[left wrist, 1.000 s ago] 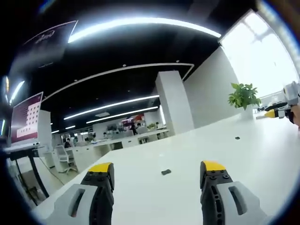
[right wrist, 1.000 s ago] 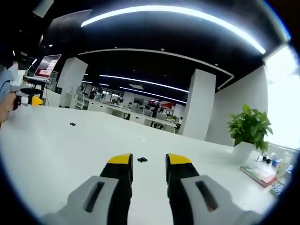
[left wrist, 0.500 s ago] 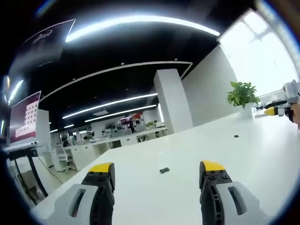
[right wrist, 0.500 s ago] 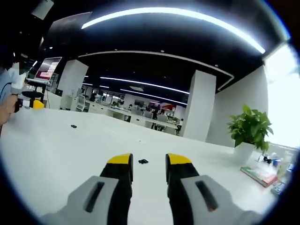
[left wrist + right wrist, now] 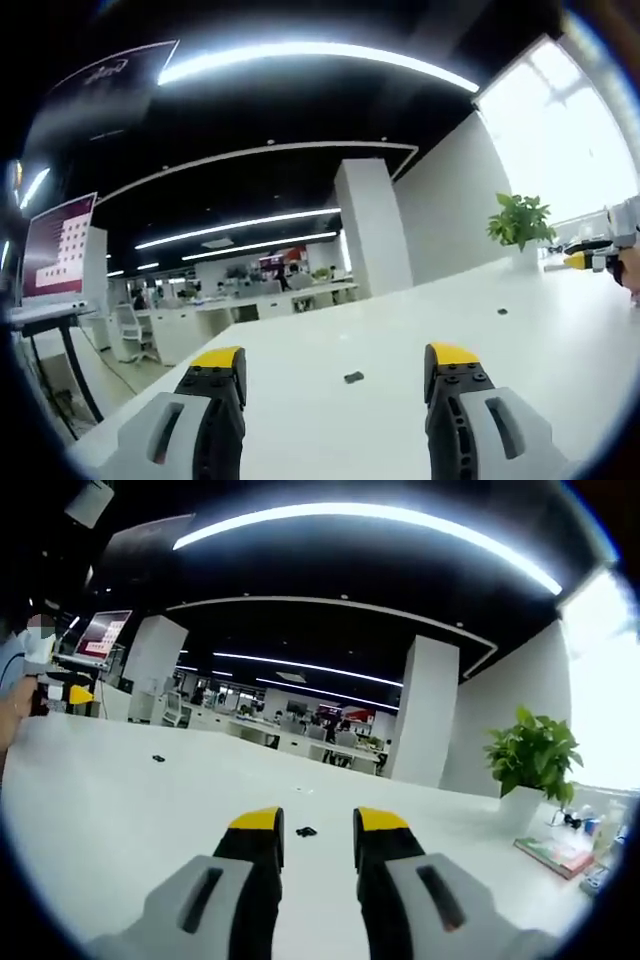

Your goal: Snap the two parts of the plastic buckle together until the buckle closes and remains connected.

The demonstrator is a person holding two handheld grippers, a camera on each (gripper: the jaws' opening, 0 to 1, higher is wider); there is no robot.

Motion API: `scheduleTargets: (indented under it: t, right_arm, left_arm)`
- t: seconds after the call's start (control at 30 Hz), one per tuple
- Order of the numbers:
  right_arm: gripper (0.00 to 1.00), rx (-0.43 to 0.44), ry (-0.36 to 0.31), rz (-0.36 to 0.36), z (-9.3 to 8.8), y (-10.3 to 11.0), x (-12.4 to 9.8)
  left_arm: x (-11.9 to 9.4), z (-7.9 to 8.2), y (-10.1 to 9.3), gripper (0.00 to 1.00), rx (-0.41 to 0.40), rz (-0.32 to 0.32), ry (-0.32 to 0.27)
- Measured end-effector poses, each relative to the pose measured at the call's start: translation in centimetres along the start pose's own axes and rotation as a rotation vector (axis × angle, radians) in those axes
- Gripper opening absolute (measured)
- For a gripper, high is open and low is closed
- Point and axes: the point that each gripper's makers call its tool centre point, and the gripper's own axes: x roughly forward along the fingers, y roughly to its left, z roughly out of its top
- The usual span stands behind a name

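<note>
Approach phase, nothing grasped yet. Two small dark buckle parts on white counter (image 5: 300, 410), well apart. Nearer buckle part (image 5: 353, 377) just ahead of left hand-held gripper (image 5: 335, 368), roughly between its yellow-tipped jaws, closer to the right-hand one; jaws wide apart, empty. Farther buckle part (image 5: 502, 311) well beyond, toward potted plant (image 5: 519, 220). In right gripper view, buckle part (image 5: 306, 832) just ahead of right hand-held gripper (image 5: 317, 825), centred in its gap; jaws narrowly apart, empty. Second buckle part (image 5: 157, 758) far off to the left of that, toward the other gripper (image 5: 60, 693) at counter edge.

Likely next: descend on one part each. Best done by lowering squarely, jaws straddling the piece across its narrow side, leaving the mating end free for the later snap. Right jaws probably need a little more opening first. Light pieces on a slick top, liable to skid if nudged.

Long axis and pointing direction of either part: too small to tell.
</note>
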Motion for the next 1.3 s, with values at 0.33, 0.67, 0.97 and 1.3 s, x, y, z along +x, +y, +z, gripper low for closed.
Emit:
scheduleTargets:
  t: [0.33, 0.67, 0.97, 1.3]
  right_arm:
    - [0.28, -0.024, 0.0, -0.005, 0.2, 0.1, 0.2]
    - [0.28, -0.01, -0.011, -0.025, 0.2, -0.6, -0.2]
    - [0.28, -0.002, -0.028, -0.019, 0.5, -0.5, -0.4]
    - [0.28, 0.006, -0.033, -0.008, 0.7, -0.4, -0.6]
  left_arm:
    - [0.1, -1.2, 0.8, 0.74, 0.056, 0.046, 0.022]
    - [-0.2, -0.5, 0.3, 0.74, 0.001, 0.003, 0.008]
    - [-0.1, 0.1, -0.3, 0.73, -0.03, -0.06, 0.019]
    - [0.3, 1.5, -0.5, 0.73, 0.001, -0.078, 0.051]
